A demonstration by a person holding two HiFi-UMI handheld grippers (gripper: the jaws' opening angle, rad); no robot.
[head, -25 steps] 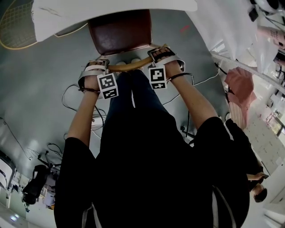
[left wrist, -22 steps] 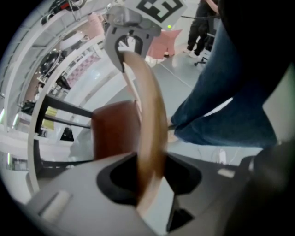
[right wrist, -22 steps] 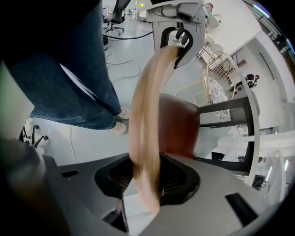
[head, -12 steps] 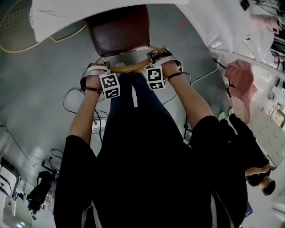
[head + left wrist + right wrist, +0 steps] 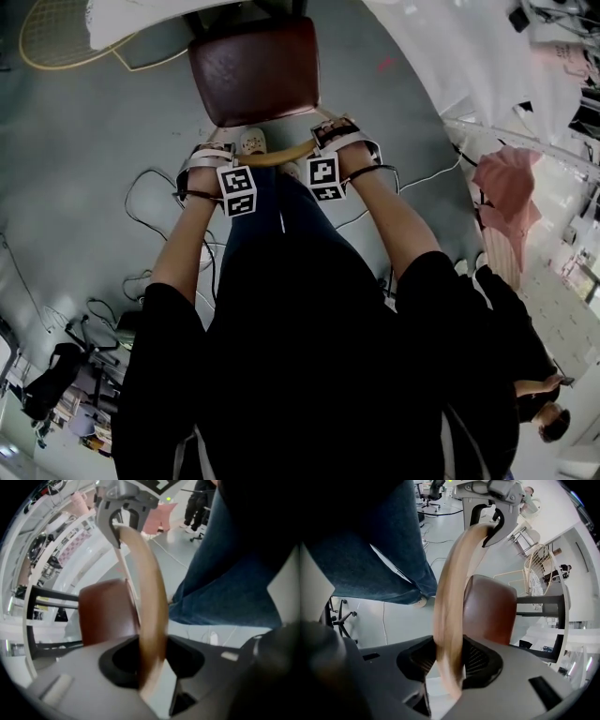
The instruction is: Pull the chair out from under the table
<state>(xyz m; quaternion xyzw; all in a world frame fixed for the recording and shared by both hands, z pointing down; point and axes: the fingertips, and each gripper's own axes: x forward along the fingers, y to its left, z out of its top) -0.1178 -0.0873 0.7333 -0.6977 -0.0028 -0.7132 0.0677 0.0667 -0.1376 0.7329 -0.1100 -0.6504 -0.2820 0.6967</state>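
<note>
We hold the chair [image 5: 246,89] by its curved wooden back rail [image 5: 277,150], one claw at each end. That rail is the part nearest us that gives a firm purchase, and two grips well apart should keep the chair from swinging as it comes. The left gripper [image 5: 216,150] is clenched on the left end of the rail and the right gripper [image 5: 333,131] on the right end. In each gripper view the pale wood runs straight between the dark pads and is pinched there. Both claws point down onto the rail from above, which suits a level pull toward us.

The brown seat [image 5: 272,56] lies just beyond the rail, with its far edge at the rim of the white table [image 5: 141,17]. From that we judge the chair nearly free of the table and the pull well along. Our legs [image 5: 281,225] stand close behind the rail with one pale shoe [image 5: 251,141] just under it, so we have little room to draw back without stepping away.

The floor [image 5: 84,141] is smooth and grey, which should let the chair slide, though loose cables [image 5: 150,187] lie on it at our left and could snag. The room is an open workspace: a pink chair [image 5: 506,192] stands to the right, and another person [image 5: 534,412] is at the near right
</note>
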